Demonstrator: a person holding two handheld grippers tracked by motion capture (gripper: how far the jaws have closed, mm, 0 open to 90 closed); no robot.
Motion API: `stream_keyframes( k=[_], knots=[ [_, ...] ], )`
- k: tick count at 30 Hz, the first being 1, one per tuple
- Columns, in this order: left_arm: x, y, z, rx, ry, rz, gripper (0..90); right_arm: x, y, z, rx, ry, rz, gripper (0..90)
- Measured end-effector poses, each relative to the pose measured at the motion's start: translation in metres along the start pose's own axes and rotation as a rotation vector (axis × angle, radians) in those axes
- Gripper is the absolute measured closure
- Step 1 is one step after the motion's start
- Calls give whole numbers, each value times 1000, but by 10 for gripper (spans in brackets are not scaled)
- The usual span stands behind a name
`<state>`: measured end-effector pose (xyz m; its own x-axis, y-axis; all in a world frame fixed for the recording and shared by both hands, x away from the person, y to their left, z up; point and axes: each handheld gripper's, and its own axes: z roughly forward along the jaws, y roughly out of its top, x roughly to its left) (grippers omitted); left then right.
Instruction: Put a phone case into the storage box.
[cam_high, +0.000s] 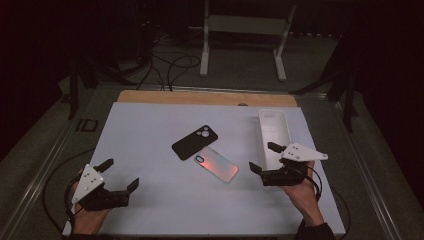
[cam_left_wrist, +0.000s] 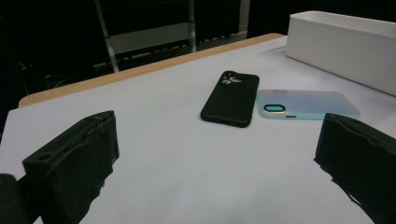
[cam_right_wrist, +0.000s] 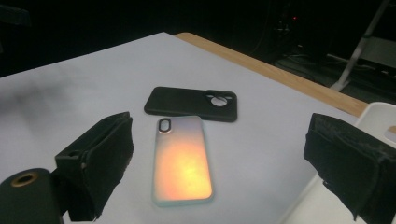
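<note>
Black foam-padded jaws of the left gripper (cam_high: 121, 176) stood wide apart and held nothing, low over the near left corner of the white table top (cam_high: 150, 125) and well away from the work. Toward the middle lay the black phone case (cam_high: 195, 142), flat with its camera cut-out uppermost, and just beside it, close enough that I could not tell whether the corners touched, the iridescent phone case (cam_high: 216, 164), glowing orange in the right gripper view (cam_right_wrist: 182, 163). Farther right, the right gripper (cam_high: 263, 156) hovered near the iridescent case with its jaws spread and empty, and the white tray (cam_high: 274, 131) stood directly behind it along the right edge.

Both cases looked light, thin and somewhat flexible; the iridescent one appeared glossy and likely slippery. Lying flat, each offered little to pinch, so a grip across the long side edges, or tipping up one end first, seemed the safest hold.
</note>
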<state>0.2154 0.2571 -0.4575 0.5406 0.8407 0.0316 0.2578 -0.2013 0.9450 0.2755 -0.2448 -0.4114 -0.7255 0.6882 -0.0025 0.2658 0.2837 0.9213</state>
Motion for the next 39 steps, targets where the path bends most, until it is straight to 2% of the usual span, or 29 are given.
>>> stream_keyframes(
  k=[8,17,30,32,39],
  knots=[
    [1,0,-1,-1,1,-4,0,3,9,12,50,12,-18,84],
    [1,0,-1,-5,2,-5,0,10,23,33,107,46,-48,83],
    [2,0,-2,-6,0,-5,0,24,35,60,151,78,-73,76],
    [2,0,-2,-6,0,-5,0,24,35,60,151,78,-73,76],
    [2,0,-2,-3,-1,-3,0,29,40,77,192,85,-83,75]
  ],
)
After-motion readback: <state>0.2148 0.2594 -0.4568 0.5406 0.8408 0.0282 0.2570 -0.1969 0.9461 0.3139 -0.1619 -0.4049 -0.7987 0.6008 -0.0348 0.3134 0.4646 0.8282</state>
